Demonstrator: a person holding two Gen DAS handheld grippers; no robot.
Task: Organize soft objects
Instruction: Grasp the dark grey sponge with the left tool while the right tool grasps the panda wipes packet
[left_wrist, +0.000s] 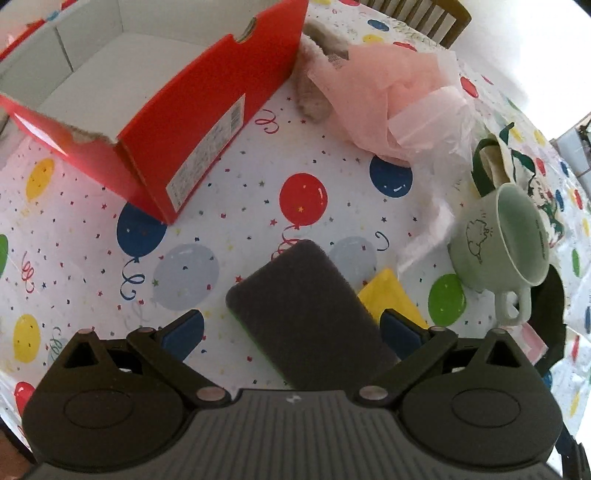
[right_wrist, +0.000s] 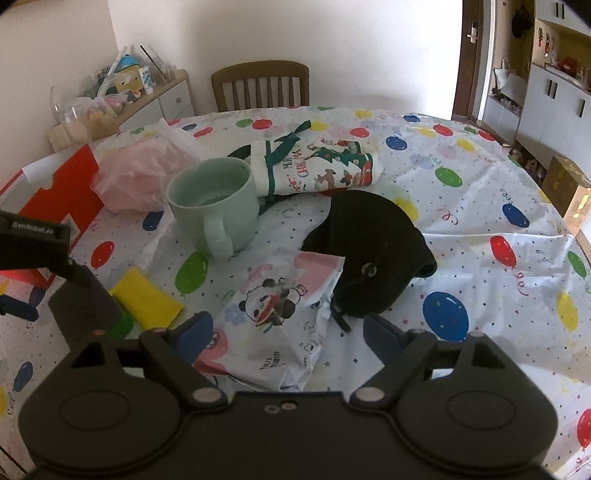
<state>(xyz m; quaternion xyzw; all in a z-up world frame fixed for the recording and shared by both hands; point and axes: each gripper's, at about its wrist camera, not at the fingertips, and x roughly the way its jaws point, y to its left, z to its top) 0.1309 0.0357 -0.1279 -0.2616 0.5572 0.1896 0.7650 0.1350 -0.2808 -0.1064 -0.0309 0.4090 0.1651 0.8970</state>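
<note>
Although the red box (left_wrist: 177, 122) sat open and looked empty inside, I judged the sorting barely begun. The pink tissue (left_wrist: 388, 99), black cap (right_wrist: 373, 243), Christmas cloth (right_wrist: 317, 166) and panda packet (right_wrist: 280, 306) all lay loose on the tablecloth (left_wrist: 92, 206). My left gripper (left_wrist: 291, 328) was spread around the dark sponge (left_wrist: 303, 306), its 2 fingers not touching it. My right gripper (right_wrist: 286, 338) hung spread over the packet. The hard green mug (right_wrist: 218, 206) stood between the soft things.

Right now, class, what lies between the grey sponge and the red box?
Only bare balloon tablecloth separates sponge from box, in the left wrist view.
</note>
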